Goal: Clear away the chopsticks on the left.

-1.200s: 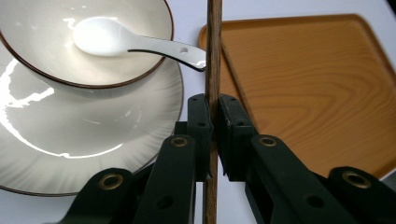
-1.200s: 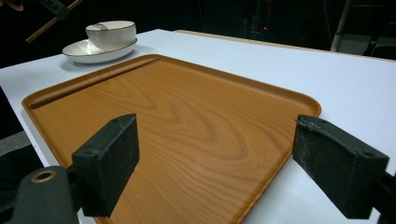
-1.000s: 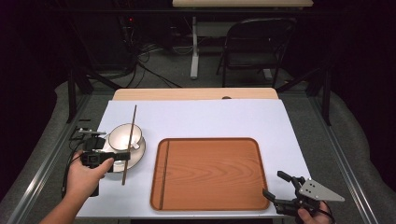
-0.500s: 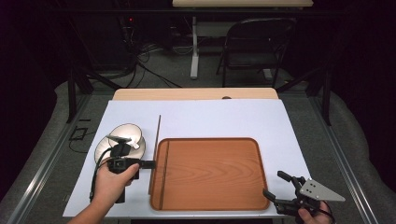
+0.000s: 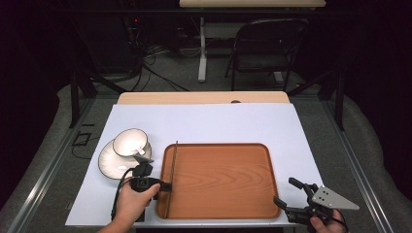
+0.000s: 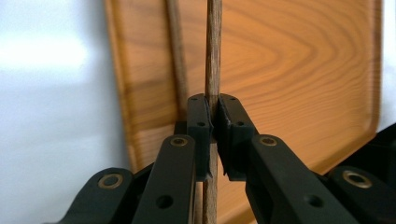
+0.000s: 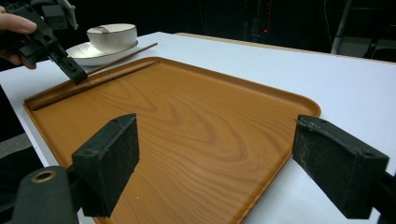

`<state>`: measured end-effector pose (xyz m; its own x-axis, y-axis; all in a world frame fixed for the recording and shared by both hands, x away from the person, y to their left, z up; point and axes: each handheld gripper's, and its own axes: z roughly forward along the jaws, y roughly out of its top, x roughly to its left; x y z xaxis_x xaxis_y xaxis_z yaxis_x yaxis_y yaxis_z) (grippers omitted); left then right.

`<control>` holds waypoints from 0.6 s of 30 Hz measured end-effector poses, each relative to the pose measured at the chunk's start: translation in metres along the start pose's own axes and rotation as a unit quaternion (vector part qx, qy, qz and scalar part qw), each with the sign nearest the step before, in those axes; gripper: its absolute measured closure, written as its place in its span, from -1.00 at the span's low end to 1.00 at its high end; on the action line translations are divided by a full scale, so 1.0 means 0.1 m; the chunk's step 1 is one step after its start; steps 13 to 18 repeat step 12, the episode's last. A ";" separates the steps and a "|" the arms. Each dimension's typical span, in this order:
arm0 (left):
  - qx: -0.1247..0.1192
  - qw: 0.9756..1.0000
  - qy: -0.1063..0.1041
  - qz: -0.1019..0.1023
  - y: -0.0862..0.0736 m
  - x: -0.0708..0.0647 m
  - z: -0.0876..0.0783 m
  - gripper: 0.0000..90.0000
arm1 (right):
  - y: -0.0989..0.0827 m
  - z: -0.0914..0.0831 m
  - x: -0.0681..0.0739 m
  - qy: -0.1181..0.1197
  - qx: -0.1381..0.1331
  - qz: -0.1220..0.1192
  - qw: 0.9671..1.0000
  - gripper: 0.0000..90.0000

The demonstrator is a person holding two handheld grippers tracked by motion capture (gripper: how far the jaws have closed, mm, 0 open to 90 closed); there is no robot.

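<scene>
Wooden brown chopstick [image 5: 171, 178] clenched in left tool [image 5: 167, 186], over left edge of orange-brown wooden tray [image 5: 228, 194] | not yet laid down | right tool [image 5: 286, 193] released, empty | white bowl [image 5: 130, 141] on saucer [image 5: 108, 164] untouched

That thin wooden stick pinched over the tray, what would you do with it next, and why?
Probably lower it a little and open the jaws. The left gripper is shut on the wooden stick, which hangs along the left edge of the tray, apparently just above its surface.
</scene>
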<state>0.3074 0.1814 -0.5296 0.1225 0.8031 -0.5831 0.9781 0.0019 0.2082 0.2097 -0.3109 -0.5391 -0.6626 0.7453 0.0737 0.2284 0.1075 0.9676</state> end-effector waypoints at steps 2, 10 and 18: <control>0.008 1.000 0.004 -0.007 0.01 0.03 0.02 0.86 | 0.00 0.00 0.00 0.000 0.000 0.000 1.000 -0.68; 0.001 1.000 -0.008 -0.027 0.03 0.11 0.01 0.61 | 0.00 0.00 0.01 0.000 -0.001 0.001 1.000 -0.68; -0.010 1.000 -0.003 -0.017 0.01 0.12 -0.03 0.54 | 0.00 0.00 0.01 0.000 -0.001 0.002 1.000 -0.68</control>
